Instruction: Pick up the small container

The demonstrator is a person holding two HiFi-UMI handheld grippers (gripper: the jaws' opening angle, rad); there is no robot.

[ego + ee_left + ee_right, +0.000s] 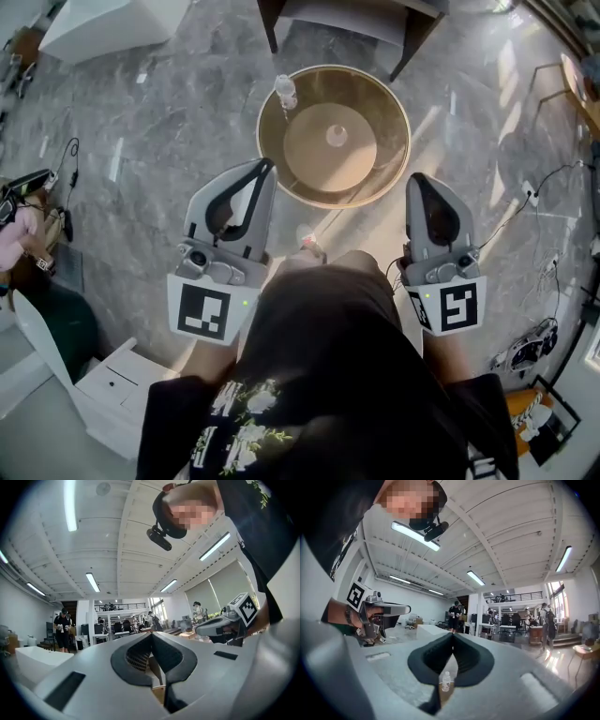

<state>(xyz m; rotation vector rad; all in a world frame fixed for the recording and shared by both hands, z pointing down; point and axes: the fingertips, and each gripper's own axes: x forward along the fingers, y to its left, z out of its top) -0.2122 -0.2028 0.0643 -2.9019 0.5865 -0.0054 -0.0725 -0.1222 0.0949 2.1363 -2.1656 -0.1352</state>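
A small clear bottle (285, 91) with a white cap stands upright at the left rim of a round golden-brown table (384, 103). A little pale knob-like thing (336, 136) sits at the table's centre. Both grippers are held side by side just short of the table's near edge, well apart from the bottle. My left gripper (268, 165) is shut with nothing in it, its tips meeting (151, 635). My right gripper (415, 178) is also shut and empty, its tips meeting (453, 636). In the right gripper view the bottle (446, 681) shows through the gap below its closed tips.
Grey marble floor surrounds the table. A dark-legged piece of furniture (403, 37) stands behind it and a white block (112, 23) at the far left. White boxes (112, 394) lie near left, cables (539, 202) on the right. A person (19, 234) is at the left edge.
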